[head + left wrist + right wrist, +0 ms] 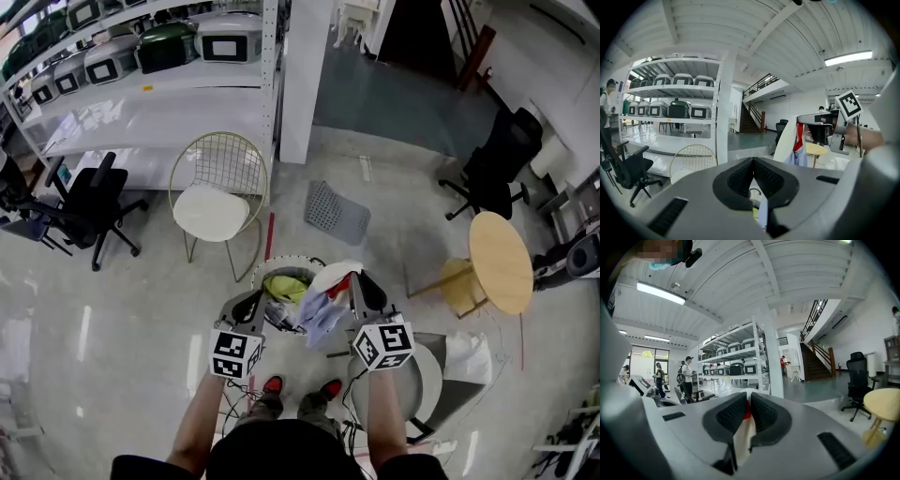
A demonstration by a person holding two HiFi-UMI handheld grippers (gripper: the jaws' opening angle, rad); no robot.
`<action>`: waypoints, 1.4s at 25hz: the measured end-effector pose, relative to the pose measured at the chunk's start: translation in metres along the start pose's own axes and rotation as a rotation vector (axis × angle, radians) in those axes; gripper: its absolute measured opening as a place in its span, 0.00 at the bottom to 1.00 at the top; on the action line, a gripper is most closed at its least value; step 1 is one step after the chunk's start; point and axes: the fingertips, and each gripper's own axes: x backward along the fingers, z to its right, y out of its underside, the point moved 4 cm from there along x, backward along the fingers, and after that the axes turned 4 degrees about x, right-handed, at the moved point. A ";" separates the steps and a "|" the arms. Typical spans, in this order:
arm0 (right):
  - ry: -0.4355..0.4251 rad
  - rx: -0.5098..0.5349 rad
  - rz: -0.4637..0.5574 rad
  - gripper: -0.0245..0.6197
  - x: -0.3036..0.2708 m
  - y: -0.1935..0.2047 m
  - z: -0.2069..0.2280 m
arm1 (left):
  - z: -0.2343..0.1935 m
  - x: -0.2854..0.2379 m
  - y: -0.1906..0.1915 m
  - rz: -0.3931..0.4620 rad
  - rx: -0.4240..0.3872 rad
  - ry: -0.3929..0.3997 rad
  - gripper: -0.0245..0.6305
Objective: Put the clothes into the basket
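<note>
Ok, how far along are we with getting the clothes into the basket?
A yellow-green piece already lies in the basket. The right gripper is shut on a white, red and blue garment hanging by its rim; dropping it in remains. The left gripper is shut, empty.

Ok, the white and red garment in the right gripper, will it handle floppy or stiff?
Probably floppy: the garment droops in folds from the right gripper. Likely light, since one pinched edge carries it. It could snag or drape on the basket rim.
</note>
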 end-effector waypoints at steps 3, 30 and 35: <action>-0.015 0.009 -0.010 0.11 -0.012 0.004 -0.003 | -0.009 -0.005 0.004 -0.005 0.008 -0.008 0.05; -0.073 -0.132 -0.344 0.11 -0.097 0.214 0.006 | -0.058 -0.089 0.113 -0.201 0.098 -0.066 0.05; -0.084 -0.141 -0.410 0.11 -0.100 0.260 0.009 | -0.057 -0.103 0.148 -0.250 0.114 -0.074 0.05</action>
